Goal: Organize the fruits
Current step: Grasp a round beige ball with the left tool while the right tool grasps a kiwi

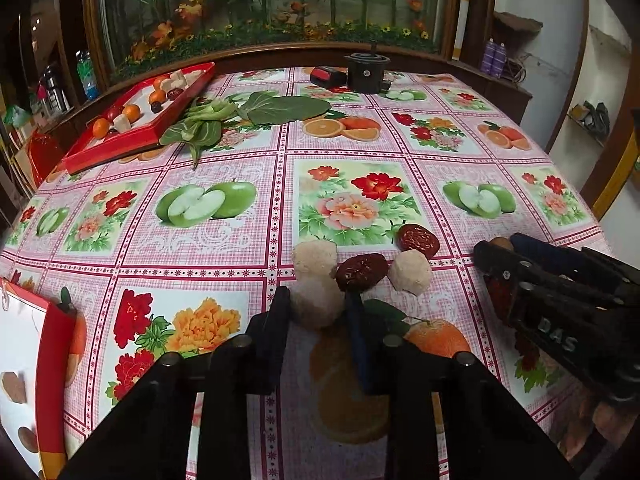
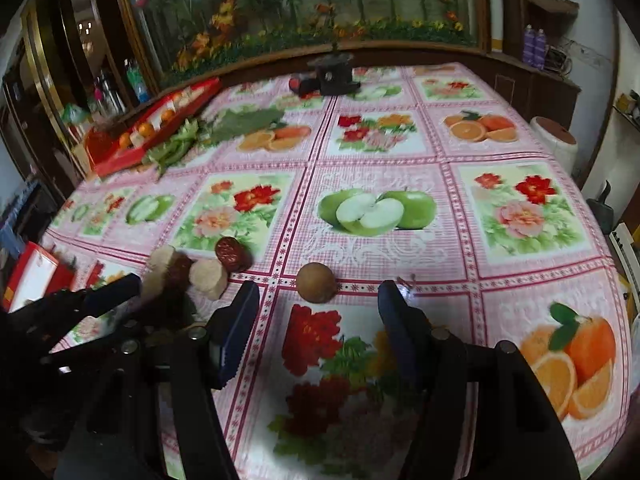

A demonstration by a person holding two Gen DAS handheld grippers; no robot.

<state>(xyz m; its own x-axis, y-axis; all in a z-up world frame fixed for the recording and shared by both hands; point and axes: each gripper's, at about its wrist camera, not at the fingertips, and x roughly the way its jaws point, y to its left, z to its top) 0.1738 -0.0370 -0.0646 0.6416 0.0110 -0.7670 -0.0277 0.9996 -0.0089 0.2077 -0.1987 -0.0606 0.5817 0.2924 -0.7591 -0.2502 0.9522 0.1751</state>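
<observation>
Okay, far left in the left wrist view, a red-rimmed white tray (image 1: 56,344) is sitting at the near table edge with two brown pieces on it. Back left, a long red rectangular tray (image 1: 120,148) is holding small oranges, dark red dates and pale cubes, with green leafy vegetables (image 1: 208,128) lying just beside its right side.

Centre, the left gripper (image 1: 316,312) is sitting around a pale pinkish-white rough lump (image 1: 316,304), its blue-padded fingers (image 1: 276,332) on either side; touching or not, cannot tell. Just past it, another pale lump (image 1: 314,260), a wrinkled dark red date (image 1: 362,273), a smaller off-white chunk (image 1: 410,272) and a second dark red date (image 1: 418,240) are clustering on the pink fruit-and-flower patterned tablecloth (image 1: 224,248).

Right, the right gripper (image 2: 320,312) is hovering wide open and holding nothing. A round brown fruit (image 2: 317,282) is lying on the cloth between and just ahead of its fingertips. At the far table edge, a black round device (image 1: 367,72) is standing beside a red-and-black box (image 1: 328,77).
</observation>
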